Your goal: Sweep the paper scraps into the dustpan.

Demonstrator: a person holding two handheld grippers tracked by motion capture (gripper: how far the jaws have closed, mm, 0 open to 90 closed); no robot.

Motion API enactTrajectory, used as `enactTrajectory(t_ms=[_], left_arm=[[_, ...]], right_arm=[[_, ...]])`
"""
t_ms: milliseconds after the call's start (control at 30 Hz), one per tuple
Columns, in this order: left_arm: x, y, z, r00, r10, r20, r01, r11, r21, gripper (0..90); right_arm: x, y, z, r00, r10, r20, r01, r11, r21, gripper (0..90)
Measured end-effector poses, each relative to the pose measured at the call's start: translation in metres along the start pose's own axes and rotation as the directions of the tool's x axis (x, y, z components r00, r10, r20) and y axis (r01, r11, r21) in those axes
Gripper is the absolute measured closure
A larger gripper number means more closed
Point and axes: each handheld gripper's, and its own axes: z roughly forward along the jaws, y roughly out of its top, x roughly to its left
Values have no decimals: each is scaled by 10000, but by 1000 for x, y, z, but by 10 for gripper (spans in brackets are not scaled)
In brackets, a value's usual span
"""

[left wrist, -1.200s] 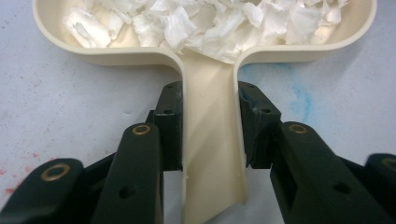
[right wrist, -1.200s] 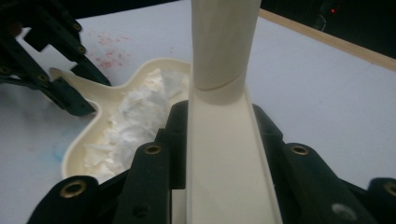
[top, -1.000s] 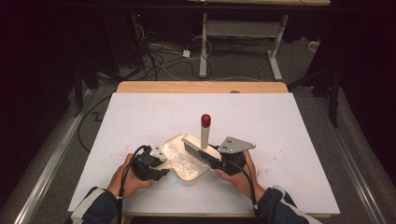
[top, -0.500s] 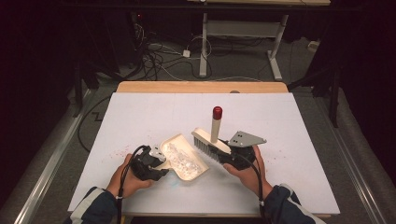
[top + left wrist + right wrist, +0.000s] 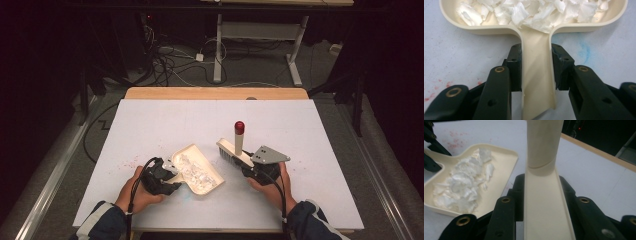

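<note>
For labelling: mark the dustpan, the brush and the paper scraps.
dustpan (image 5: 218, 171), high view, far rim.
brush (image 5: 239, 146), high view, cream handle below the red cap.
paper scraps (image 5: 541, 12), left gripper view, middle of the white heap.

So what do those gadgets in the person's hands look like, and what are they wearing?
Both the left gripper and the right gripper are black, with two chunky jaws studded with brass-ringed holes. A black cable trails from each. The right one carries a grey three-cornered plate. The sleeves are dark blue with white stripes.
</note>
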Motion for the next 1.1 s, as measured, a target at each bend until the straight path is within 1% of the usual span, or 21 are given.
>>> enactTrajectory(t_ms=[33, 67, 133, 167, 200, 233, 300, 367, 433, 467, 533, 600, 667, 733, 800, 867, 1000, 1033, 1100], left_arm=[[0, 0, 0, 10000, 5, 2, -5, 10000, 7, 636], [0, 0, 0, 10000, 13, 4, -13, 10000, -9, 636], [0, 0, 0, 10000, 13, 18, -13, 10000, -4, 636], [0, 0, 0, 10000, 18, 32, -18, 10000, -1, 635], [0, 0, 1, 10000, 24, 34, -24, 10000, 7, 636], [0, 1, 1, 10000, 34, 23, -34, 10000, 18, 636], [-1, 0, 0, 10000, 34, 21, -34, 10000, 4, 635], [-1, 0, 0, 10000, 36, 20, -36, 10000, -5, 636], [0, 0, 1, 10000, 36, 43, -36, 10000, 21, 636], [0, 0, 1, 10000, 34, 53, -34, 10000, 9, 636], [0, 0, 1, 10000, 24, 53, -24, 10000, 6, 636], [0, 0, 1, 10000, 28, 45, -29, 10000, 15, 636], [0, 0, 0, 10000, 33, 50, -33, 10000, 16, 636], [0, 0, 1, 10000, 31, 55, -32, 10000, 21, 635], [0, 0, 1, 10000, 37, 63, -38, 10000, 28, 636], [0, 0, 0, 10000, 32, 70, -32, 10000, 13, 636], [0, 0, 0, 10000, 49, 25, -49, 10000, 4, 636], [1, 0, -1, 10000, 48, 7, -47, 10000, -9, 635], [2, -1, -1, 10000, 6, -8, -6, 10000, -10, 636]], right_arm=[[1, -2, 2, 10000, -14, -90, 14, 10000, -40, 672], [4, -2, 2, 9996, 34, -298, -36, 10000, -70, 672], [11, 1, 2, 9982, -175, -574, 174, 9998, -30, 671], [15, 1, 2, 9959, -193, -885, 185, 9998, -97, 672], [18, 3, 3, 9917, -85, -1279, 65, 9998, -162, 672], [22, 4, 3, 9874, -79, -1580, 54, 9999, -159, 672], [31, 9, 3, 9831, -457, -1771, 410, 9987, -300, 671], [35, 14, -2, 9747, -536, -2168, 423, 9975, -566, 672], [37, 18, -8, 9763, -704, -2048, 572, 9959, -695, 672], [36, 19, -10, 9771, -695, -2011, 562, 9959, -713, 671], [32, 20, -14, 9809, -527, -1871, 380, 9960, -813, 671], [27, 21, -16, 9837, -324, -1768, 196, 9971, -739, 671], [21, 22, -18, 9876, -232, -1550, 124, 9974, -707, 671], [16, 22, -21, 9897, -88, -1430, -5, 9979, -653, 671], [11, 22, -23, 9926, -12, -1212, -54, 9985, -540, 671], [7, 20, -24, 9922, 161, -1239, -219, 9987, -460, 671], [3, 18, -24, 9939, 264, -1074, -306, 9988, -379, 671], [1, 18, -24, 9948, 210, -995, -250, 9989, -389, 671], [-3, 18, -25, 9954, 312, -901, -351, 9985, -415, 671]])
